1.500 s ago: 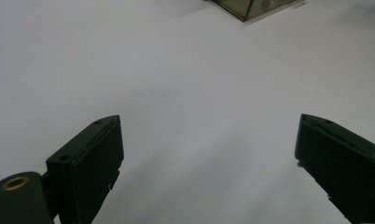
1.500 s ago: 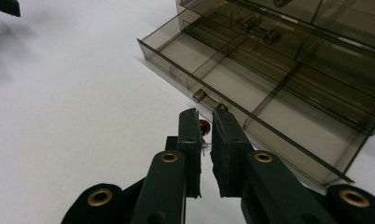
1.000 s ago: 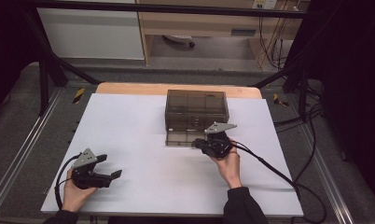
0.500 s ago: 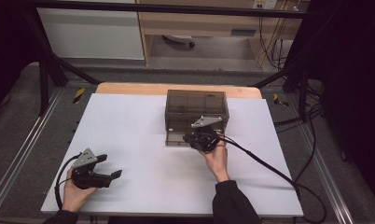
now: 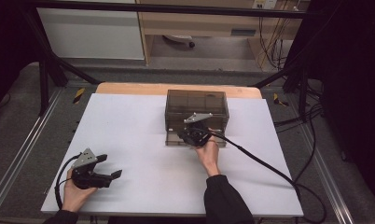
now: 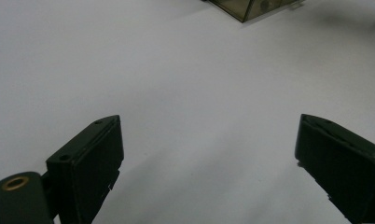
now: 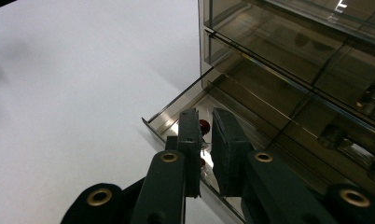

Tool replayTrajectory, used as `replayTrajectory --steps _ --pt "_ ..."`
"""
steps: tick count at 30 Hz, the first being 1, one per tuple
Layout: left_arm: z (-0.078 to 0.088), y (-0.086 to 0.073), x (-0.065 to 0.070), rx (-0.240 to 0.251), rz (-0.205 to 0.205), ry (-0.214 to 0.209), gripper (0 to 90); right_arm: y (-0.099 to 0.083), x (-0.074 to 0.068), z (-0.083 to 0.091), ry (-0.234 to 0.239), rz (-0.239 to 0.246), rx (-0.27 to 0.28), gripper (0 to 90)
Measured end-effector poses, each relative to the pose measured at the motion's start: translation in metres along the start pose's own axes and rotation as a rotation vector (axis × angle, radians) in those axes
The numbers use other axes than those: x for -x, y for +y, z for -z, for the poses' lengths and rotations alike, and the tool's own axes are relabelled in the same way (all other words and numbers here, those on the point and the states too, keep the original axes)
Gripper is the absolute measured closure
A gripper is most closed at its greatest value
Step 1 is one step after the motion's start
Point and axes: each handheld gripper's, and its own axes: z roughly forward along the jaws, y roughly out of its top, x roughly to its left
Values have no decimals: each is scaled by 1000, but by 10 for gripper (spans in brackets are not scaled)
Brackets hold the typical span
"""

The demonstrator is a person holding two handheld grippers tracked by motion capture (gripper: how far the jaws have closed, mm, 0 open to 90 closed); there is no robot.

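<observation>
A smoky see-through drawer cabinet [image 5: 197, 105] stands at the table's far middle, with its bottom drawer [image 5: 172, 141] pulled out toward me. My right gripper [image 5: 188, 136] hangs over that drawer's front left part, its jaws shut with only a thin gap. In the right gripper view the right gripper [image 7: 206, 116] points down into the drawer [image 7: 176, 109], where a small red thing [image 7: 204, 125] lies just beyond the tips. I cannot tell whether the pads touch it. My left gripper [image 5: 110, 166] rests near the front left of the table, open and empty [image 6: 209, 126].
The white table top [image 5: 129, 126] spreads wide between the two hands. The right gripper's cable [image 5: 260, 161] trails off to the right front. The cabinet's corner [image 6: 251, 7] shows far off in the left gripper view. Dark frame rails run along both table sides.
My right hand has slid left and a little down along the cabinet's front, ending over the open drawer. The left hand has stayed where it was.
</observation>
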Motion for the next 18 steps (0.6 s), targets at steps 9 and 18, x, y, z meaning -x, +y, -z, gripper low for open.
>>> replayTrajectory --steps 9,18 --pt "0 0 0 -1 -1 -1 79 -5 5 -18 -22 -4 -24 822" --pt "0 0 0 -1 0 -2 79 -10 10 -30 -44 -17 -49 819"
